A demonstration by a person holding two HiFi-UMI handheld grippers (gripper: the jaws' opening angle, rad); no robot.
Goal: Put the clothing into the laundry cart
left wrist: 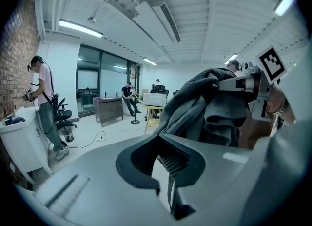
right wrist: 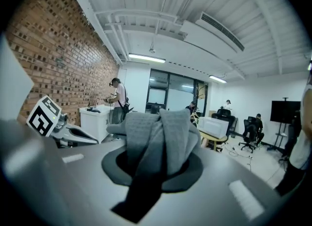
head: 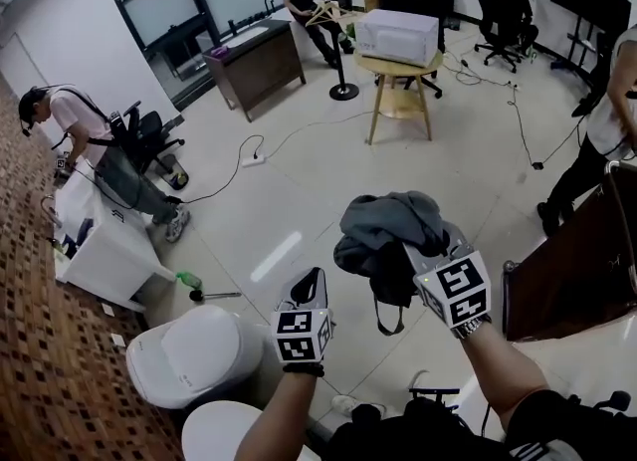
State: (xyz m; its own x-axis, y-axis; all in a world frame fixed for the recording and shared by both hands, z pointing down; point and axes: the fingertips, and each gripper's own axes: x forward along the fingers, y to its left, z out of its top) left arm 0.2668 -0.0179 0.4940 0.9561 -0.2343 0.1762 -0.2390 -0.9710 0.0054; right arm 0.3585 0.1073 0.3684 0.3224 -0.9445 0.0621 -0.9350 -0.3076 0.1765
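Observation:
A bundle of grey clothing (head: pixel 393 230) hangs in the air in front of me, with my right gripper (head: pixel 418 250) shut on it. In the right gripper view the cloth (right wrist: pixel 156 137) fills the jaws of that gripper (right wrist: pixel 153 164) and spills over them. A dark strap loop (head: pixel 383 325) dangles below the bundle. My left gripper (head: pixel 311 285) is beside it on the left and apart from it. Its jaws (left wrist: pixel 165 171) stand a narrow gap apart with nothing between them, and beyond them I see the clothing (left wrist: pixel 209 108). I see no laundry cart that I can tell as such.
Two white rounded containers (head: pixel 189 354) stand at my lower left, and a dark wooden cabinet (head: pixel 567 270) is close on the right. A person (head: pixel 70 120) works at a white counter (head: pixel 109 250) on the left. A wooden table (head: pixel 398 71), a brown desk (head: pixel 254 61) and floor cables (head: pixel 252 160) lie further off.

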